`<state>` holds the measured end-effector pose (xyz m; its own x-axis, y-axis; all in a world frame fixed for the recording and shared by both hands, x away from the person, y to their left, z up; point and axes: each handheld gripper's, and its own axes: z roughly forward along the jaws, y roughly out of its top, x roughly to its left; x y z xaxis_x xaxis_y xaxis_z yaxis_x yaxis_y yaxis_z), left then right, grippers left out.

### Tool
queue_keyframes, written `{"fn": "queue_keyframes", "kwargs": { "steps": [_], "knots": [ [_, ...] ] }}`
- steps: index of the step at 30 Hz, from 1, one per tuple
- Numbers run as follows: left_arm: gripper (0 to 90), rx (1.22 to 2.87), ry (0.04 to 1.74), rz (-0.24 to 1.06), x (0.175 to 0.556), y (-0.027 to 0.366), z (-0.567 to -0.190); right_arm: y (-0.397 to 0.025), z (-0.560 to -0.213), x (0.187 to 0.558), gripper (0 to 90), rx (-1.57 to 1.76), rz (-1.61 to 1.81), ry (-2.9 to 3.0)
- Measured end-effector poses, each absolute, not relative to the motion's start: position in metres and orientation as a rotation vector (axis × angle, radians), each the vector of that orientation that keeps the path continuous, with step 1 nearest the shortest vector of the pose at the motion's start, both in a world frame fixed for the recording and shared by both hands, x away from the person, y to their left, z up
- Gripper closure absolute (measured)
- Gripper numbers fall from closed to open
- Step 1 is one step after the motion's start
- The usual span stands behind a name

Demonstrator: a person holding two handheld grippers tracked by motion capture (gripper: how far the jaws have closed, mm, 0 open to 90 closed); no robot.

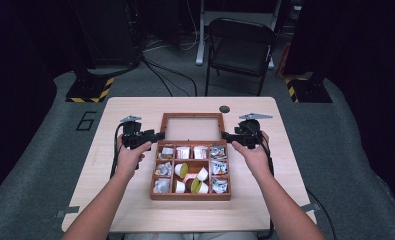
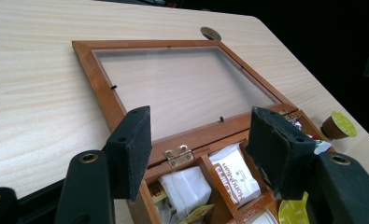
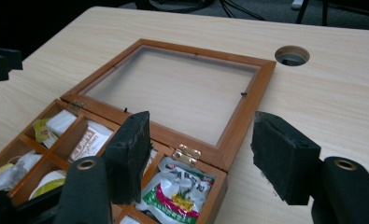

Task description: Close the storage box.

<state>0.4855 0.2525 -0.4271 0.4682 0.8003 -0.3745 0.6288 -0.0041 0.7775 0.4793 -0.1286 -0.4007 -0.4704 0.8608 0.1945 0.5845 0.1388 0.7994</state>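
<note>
A wooden compartment box (image 1: 155, 172) sits mid-table with its glass lid (image 1: 192, 128) lying open flat behind it. Tea bags, sachets and coffee pods (image 1: 199, 185) fill the compartments. My left gripper (image 1: 152, 136) hovers at the box's back left corner, open and holding nothing. In the left gripper view its jaws (image 2: 201, 125) frame the brass hinge (image 2: 178, 154) and tea bags (image 2: 232, 175). At the back right corner my right gripper (image 1: 230, 136) is open too. Its own view (image 3: 201, 136) looks over a hinge (image 3: 187, 155) and a green-white sachet (image 3: 177, 190).
A round hole (image 1: 224, 108) pierces the table behind the lid. A brown pod with a yellow-green top (image 2: 338, 125) lies on the table beyond the box's far corner. A black folding chair (image 1: 240, 47) stands past the table. Bare tabletop (image 1: 130, 205) flanks the box.
</note>
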Motion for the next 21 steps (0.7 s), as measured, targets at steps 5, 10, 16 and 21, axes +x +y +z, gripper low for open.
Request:
{"fn": "queue_keyframes", "kwargs": {
  "steps": [5,10,16,21],
  "knots": [
    [40.4,1.743,1.223,0.235,0.493,0.248,-0.426,-0.127,-0.397,0.488,38.1,1.417,1.270,2.116],
    [37.3,1.713,1.226,0.232,0.500,0.244,-0.426,-0.121,-0.400,0.494,37.8,1.432,1.250,2.134],
    [37.2,1.691,1.240,0.199,0.505,0.244,-0.430,-0.115,-0.402,0.499,37.5,1.432,1.251,2.148],
    [36.2,1.685,1.251,0.182,0.512,0.244,-0.435,-0.113,-0.404,0.504,39.4,1.443,1.248,2.150]
  ]
}}
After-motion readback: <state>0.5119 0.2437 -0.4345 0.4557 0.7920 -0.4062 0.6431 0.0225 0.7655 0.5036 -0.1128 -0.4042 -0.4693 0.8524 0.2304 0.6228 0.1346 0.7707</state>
